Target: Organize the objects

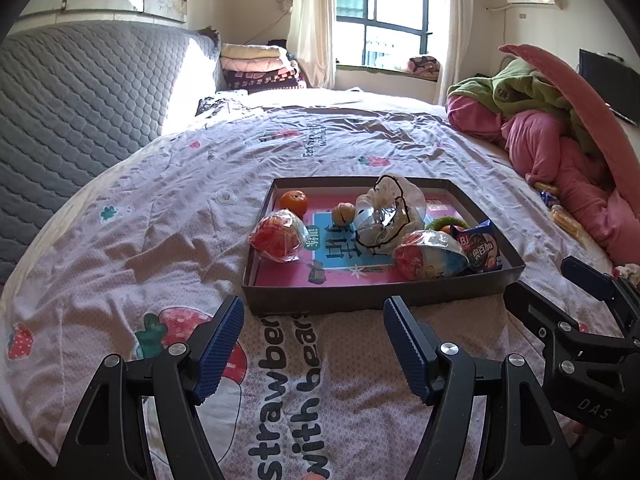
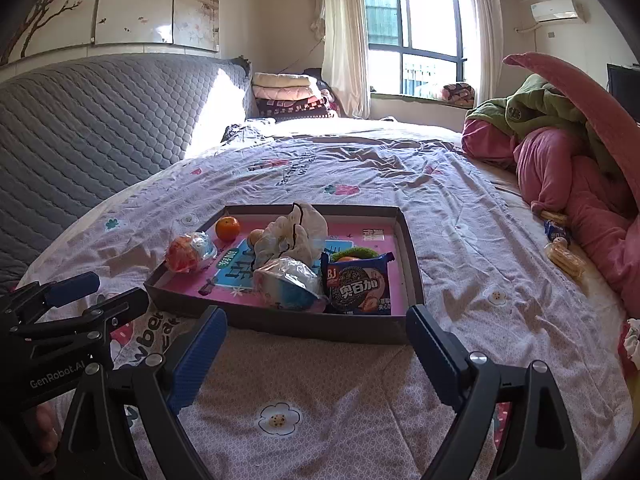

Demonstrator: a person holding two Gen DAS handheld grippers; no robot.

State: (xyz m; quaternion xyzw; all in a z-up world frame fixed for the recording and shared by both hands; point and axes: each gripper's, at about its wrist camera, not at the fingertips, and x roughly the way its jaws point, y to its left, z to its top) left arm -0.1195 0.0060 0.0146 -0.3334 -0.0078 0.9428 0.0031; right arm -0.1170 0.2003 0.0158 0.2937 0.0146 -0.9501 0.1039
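A shallow dark box (image 1: pixel 372 298) (image 2: pixel 304 326) with a pink floor lies on the bed. In it are an orange (image 1: pixel 294 202) (image 2: pixel 227 228), a small tan fruit (image 1: pixel 344 213), two wrapped snack bowls (image 1: pixel 277 236) (image 1: pixel 430 256), a crumpled clear bag (image 1: pixel 390 214) (image 2: pixel 294 234), a green ring (image 1: pixel 446 223) and a blue biscuit packet (image 1: pixel 482 248) (image 2: pixel 358 284). My left gripper (image 1: pixel 314 346) is open and empty, just short of the box's near wall. My right gripper (image 2: pixel 316 354) is open and empty, also just short of that wall. It shows at the right of the left wrist view (image 1: pixel 560 300).
More snack packets (image 1: pixel 560 212) (image 2: pixel 562 248) lie on the bed at the right beside a heap of pink and green bedding (image 1: pixel 560 136) (image 2: pixel 568 160). A grey quilted headboard (image 1: pixel 80 104) stands at the left. Folded blankets (image 2: pixel 288 96) are stacked at the far end by the window.
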